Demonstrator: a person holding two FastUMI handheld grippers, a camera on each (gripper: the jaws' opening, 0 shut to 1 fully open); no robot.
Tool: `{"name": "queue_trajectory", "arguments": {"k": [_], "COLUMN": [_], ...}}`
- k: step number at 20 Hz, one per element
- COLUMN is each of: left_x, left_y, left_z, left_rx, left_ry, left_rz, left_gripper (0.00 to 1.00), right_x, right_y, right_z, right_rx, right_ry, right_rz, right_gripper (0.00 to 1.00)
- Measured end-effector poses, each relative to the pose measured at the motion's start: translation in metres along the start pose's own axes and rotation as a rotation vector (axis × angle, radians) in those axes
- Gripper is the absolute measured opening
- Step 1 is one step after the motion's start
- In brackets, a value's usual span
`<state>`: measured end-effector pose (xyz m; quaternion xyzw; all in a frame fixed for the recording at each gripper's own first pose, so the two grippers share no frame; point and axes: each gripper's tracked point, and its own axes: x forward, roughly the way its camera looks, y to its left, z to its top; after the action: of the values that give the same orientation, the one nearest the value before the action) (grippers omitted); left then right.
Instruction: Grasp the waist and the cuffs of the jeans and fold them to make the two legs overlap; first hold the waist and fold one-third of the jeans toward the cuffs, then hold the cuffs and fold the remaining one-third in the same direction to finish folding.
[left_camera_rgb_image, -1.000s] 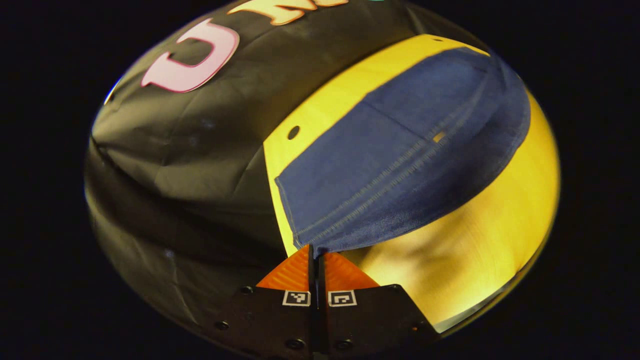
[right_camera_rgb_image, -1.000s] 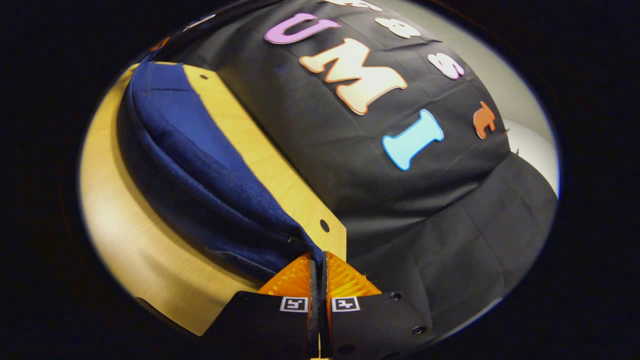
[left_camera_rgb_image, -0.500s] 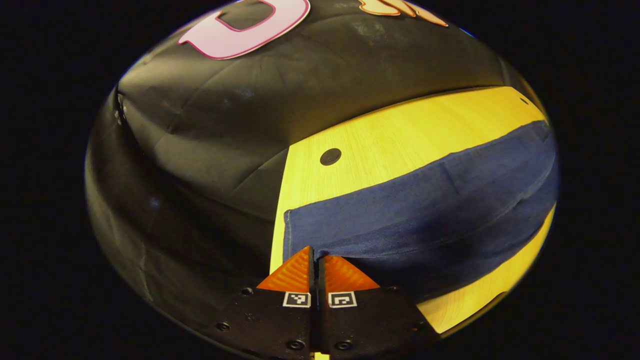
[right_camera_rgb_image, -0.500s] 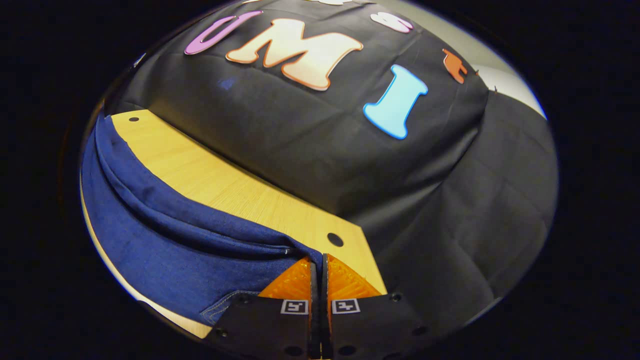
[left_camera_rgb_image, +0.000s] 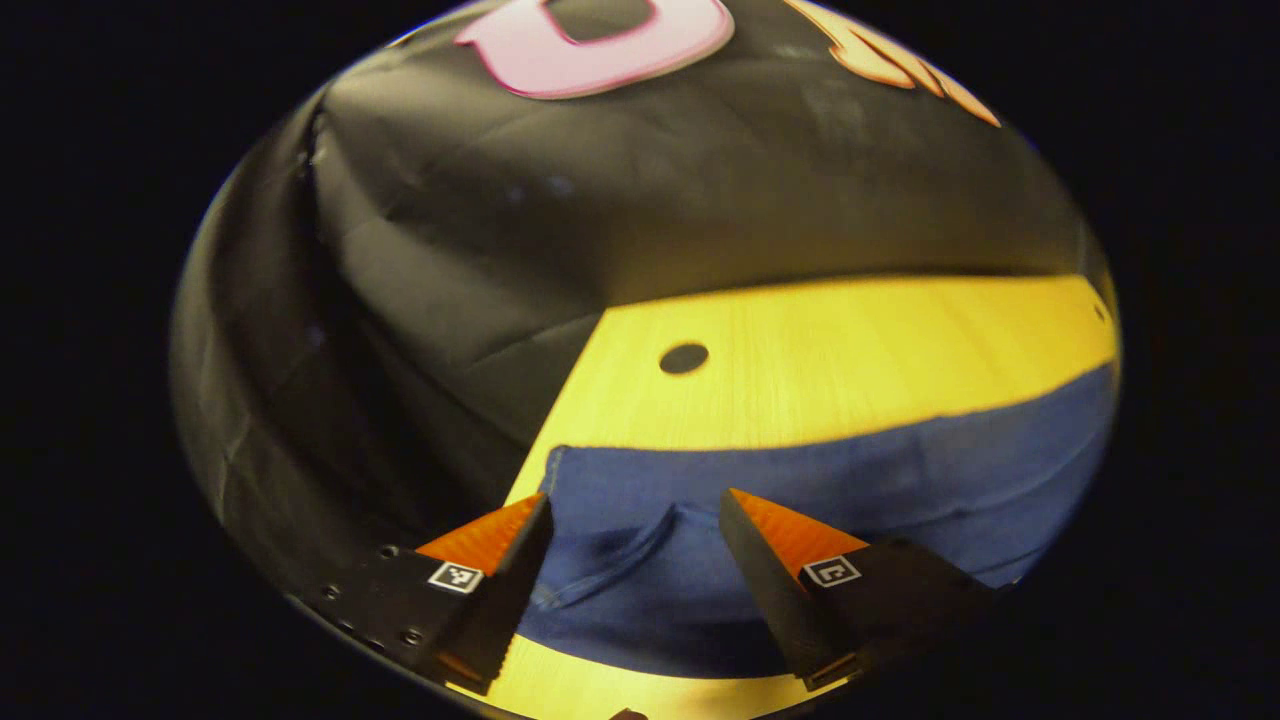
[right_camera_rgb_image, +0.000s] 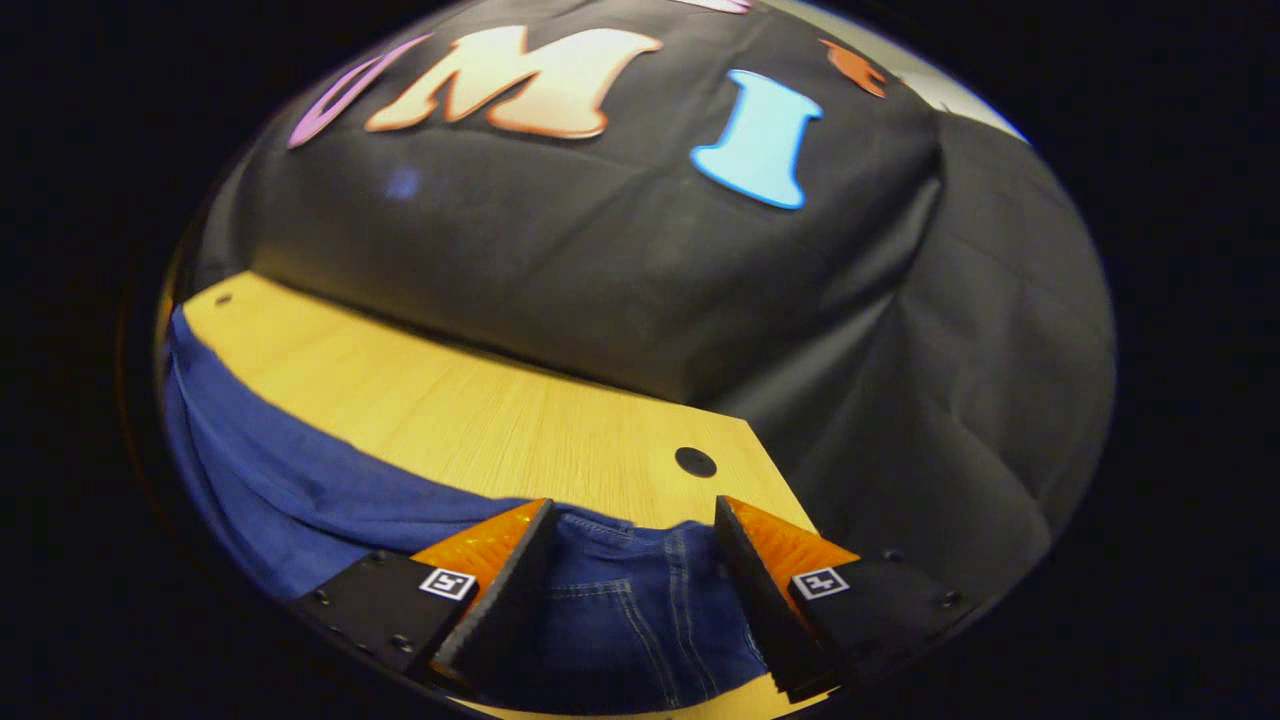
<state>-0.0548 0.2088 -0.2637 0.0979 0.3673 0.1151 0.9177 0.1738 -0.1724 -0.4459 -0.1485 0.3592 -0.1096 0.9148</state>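
Dark blue jeans (left_camera_rgb_image: 850, 500) lie flat along the near part of the yellow wooden table (left_camera_rgb_image: 850, 350), legs doubled lengthwise. In the left gripper view my left gripper (left_camera_rgb_image: 635, 510) stands open just above one end of the jeans, its fingers spread to either side of the cloth with nothing between them. In the right gripper view my right gripper (right_camera_rgb_image: 632, 520) is open over the other end of the jeans (right_camera_rgb_image: 630, 600), where seams and stitching show; the denim runs off to the left.
The table (right_camera_rgb_image: 480, 420) ends close behind the jeans at the booth's black cloth wall (right_camera_rgb_image: 620, 270). Round holes (left_camera_rgb_image: 684, 357) (right_camera_rgb_image: 695, 461) mark the table's two far corners. A strip of bare wood lies between the jeans and the wall.
Both grippers carried a jeans edge over and down onto the table, then went from shut to open, letting the cloth go. The jeans now lie flat.
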Motion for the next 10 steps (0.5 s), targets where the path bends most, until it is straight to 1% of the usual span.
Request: {"name": "queue_trajectory", "arguments": {"k": [1,4,5,6,10], "left_x": [-0.007,-0.02,-0.021,-0.021,-0.025], "left_y": [0.0,-0.005,0.003,0.005,0.005], "left_z": [0.004,0.015,0.015,0.016,0.008], "left_rx": [-0.024,-0.094,-0.114,-0.121,-0.13], "left_ry": [-0.036,-0.12,-0.155,-0.178,-0.271], "left_rz": [-0.011,-0.11,-0.141,-0.16,-0.257], "left_gripper": [0.95,0.95,0.96,0.96,0.95], "right_x": [-0.007,-0.028,-0.036,-0.041,-0.049], "right_y": [-0.009,-0.04,-0.048,-0.056,-0.077], "right_z": [-0.001,-0.01,-0.018,-0.028,-0.074], "right_rx": [0.058,0.223,0.261,0.3,0.465], "right_ry": [0.008,0.049,0.076,0.103,0.204], "right_rz": [-0.017,-0.045,-0.061,-0.074,-0.12], "right_gripper": [0.99,1.0,1.0,0.99,1.0]}}
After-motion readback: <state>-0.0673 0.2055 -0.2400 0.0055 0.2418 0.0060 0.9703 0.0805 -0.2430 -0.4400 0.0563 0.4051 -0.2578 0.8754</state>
